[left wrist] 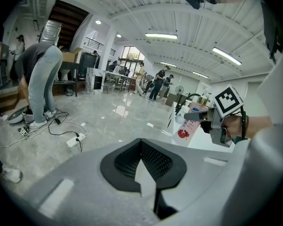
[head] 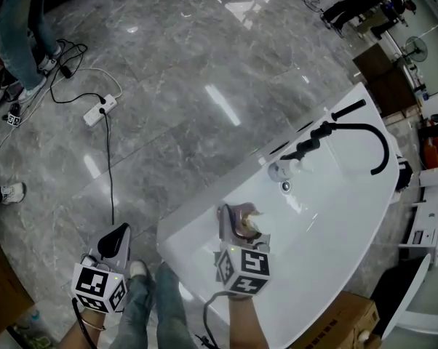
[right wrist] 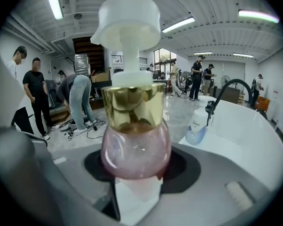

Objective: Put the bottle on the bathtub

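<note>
The right gripper (right wrist: 137,182) pinches the round pink belly of the smooth, stiff, probably light yet top-heavy bottle (right wrist: 134,102) at the bathtub (head: 186,249) rim, seven o'clock from the tap (head: 322,130); the left gripper (head: 116,238) has its jaws pressed together, empty.

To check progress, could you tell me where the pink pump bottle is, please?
In the head view, the pink pump bottle is lower centre, held in the right claw over the near end of the bathtub.
</note>
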The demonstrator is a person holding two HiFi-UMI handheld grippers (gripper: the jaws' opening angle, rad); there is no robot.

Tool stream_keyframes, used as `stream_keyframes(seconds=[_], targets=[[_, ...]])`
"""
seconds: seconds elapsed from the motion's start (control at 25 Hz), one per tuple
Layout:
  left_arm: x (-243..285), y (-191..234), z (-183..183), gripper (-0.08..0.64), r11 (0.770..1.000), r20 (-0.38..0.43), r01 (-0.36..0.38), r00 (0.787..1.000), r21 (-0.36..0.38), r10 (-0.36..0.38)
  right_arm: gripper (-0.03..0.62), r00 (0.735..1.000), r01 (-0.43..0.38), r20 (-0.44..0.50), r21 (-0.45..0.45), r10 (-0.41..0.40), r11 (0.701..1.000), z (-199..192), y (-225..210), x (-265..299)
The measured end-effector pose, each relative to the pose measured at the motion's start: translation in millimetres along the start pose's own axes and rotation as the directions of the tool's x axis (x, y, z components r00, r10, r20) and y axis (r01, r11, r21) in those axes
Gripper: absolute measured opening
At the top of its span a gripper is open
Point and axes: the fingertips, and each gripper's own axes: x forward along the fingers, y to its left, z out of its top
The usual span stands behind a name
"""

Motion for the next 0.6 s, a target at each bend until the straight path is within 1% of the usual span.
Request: stream_keyframes(seconds=[0.2,0.44,0.6], targets=[[-2.3,0.4,-5.0,-0.003,1.000,-0.003,-0.004,1.000,-0.007,0.004,0.225,1.000,0.003,0.013,0.002,-0.003,1.000,-0.5,0.5,-0.7],[-3.8,-3.0,-6.3,-0.003,1.000,-0.007,-0.002,1.000,-0.010,0.002,0.230,0.998,0.013,0.058,0.011,-0.014,1.000,-0.3,-1.6,-1.9],[-5.4,-1.7,-4.4,-0.003,1.000,-0.003,-0.004,1.000,-0.006,0.004,0.232,0.998,0.016,0.054,0.023,-0.017,1.000,-1.8,-1.1,-1.2]])
